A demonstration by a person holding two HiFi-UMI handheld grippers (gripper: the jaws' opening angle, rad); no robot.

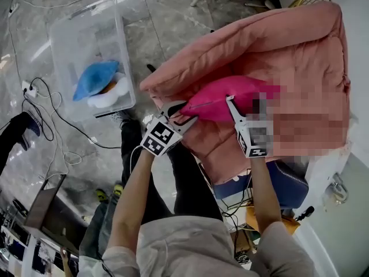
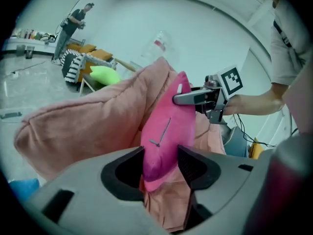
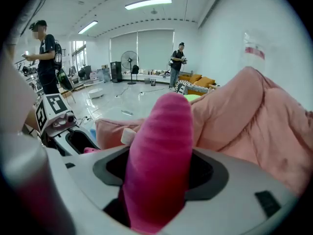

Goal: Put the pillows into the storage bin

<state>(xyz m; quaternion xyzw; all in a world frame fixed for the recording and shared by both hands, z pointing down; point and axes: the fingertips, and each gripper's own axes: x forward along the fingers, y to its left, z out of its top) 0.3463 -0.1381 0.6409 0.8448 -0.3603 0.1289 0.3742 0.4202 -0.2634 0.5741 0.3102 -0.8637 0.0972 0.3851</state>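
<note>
Both tools grip one soft, magenta, velvety pillow (image 1: 216, 103). The left tool (image 2: 161, 164) has its two dark pads pressed on the pillow's narrow end, which is pinched between them. The right tool (image 3: 159, 173) is clamped on the opposite end, where the plush fabric fills the whole gap between its jaws and bulges out above them.

In the head view the magenta pillow stretches between the two tools, in front of the lower left part of a large, puffy, salmon-pink cushion (image 1: 259, 45). Whether it rests on that cushion or hangs just clear of it cannot be told. In the left gripper view it stands on edge, close against the salmon-pink cushion's folds.

The clear plastic storage bin (image 1: 124, 51) stands on the grey polished stone floor (image 1: 173, 16), well apart from the magenta pillow and beyond the cushion's left edge in the head view. Inside the storage bin, near its nearer end, a rounded blue pillow (image 1: 95, 78) lies partly over a white pillow (image 1: 109, 98).

Thin cables (image 1: 57, 126) trail over the floor beside the bin. A dark blue bag (image 1: 288, 183) sits under the cushion's near edge. In the left gripper view a lime-green pillow (image 2: 104, 75) lies on a seat far behind.
</note>
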